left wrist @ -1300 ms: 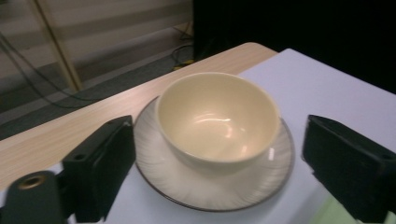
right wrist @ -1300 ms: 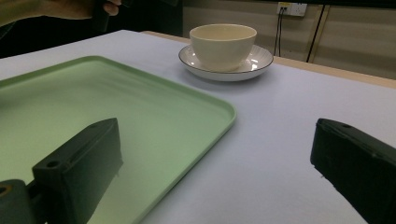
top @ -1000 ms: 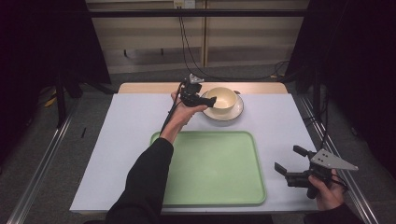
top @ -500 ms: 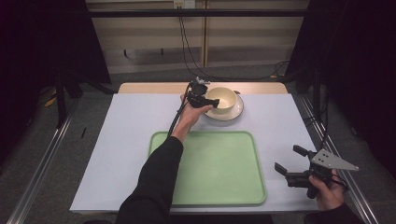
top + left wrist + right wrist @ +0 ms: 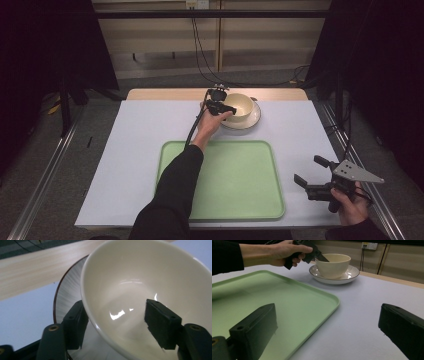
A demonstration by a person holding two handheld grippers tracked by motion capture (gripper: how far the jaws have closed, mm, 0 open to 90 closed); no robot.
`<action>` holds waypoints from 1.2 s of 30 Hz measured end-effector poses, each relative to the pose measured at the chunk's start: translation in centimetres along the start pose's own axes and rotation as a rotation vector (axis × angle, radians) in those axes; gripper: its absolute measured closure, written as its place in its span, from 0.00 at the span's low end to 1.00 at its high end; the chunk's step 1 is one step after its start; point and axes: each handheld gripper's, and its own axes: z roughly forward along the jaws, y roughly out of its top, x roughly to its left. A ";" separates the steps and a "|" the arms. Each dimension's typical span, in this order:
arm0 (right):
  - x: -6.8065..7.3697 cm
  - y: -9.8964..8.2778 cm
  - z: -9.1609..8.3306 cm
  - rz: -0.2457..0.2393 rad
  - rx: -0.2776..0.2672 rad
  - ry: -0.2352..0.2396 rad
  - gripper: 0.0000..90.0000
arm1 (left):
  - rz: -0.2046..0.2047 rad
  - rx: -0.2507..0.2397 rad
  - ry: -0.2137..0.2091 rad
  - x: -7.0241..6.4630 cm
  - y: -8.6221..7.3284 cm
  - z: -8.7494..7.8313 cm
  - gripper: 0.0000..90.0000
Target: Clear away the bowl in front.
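Bowl (image 5: 239, 105) on saucer (image 5: 250, 120); left gripper (image 5: 223, 107) fingers straddle rim | tray (image 5: 250, 165) near

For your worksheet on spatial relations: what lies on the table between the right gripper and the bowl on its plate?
In the right gripper view, bare white table runs from the right gripper to the bowl on its plate; the green tray edges in leftward.

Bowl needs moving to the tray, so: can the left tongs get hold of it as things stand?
Probably yes: the left tongs are open astride the bowl rim, one jaw inside, one outside.
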 end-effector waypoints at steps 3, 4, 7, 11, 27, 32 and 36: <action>0.0 0.0 0.0 -0.004 0.002 0.001 0.02 | -0.032 0.011 0.002 0.1 0.1 -0.1 0.50; 0.0 0.0 0.0 -0.003 0.003 0.000 0.02 | -0.013 0.028 0.007 0.2 0.1 -0.1 0.53; 0.0 0.0 0.0 0.002 -0.002 0.002 0.02 | 0.002 0.070 0.007 0.4 0.2 0.0 0.60; 0.0 0.0 0.0 0.000 0.002 -0.001 0.02 | -0.005 0.089 0.004 0.5 0.2 0.1 0.68; 0.0 0.0 -0.1 -0.003 0.002 0.003 0.02 | -0.137 0.132 -0.041 1.3 0.2 0.0 0.89; 0.0 0.0 -0.1 -0.005 0.001 0.001 0.02 | -0.163 0.127 -0.056 1.4 0.3 -0.3 0.93; 0.0 0.0 -0.2 -0.001 -0.002 0.002 0.02 | -0.182 0.107 -0.053 1.2 0.4 -0.6 0.93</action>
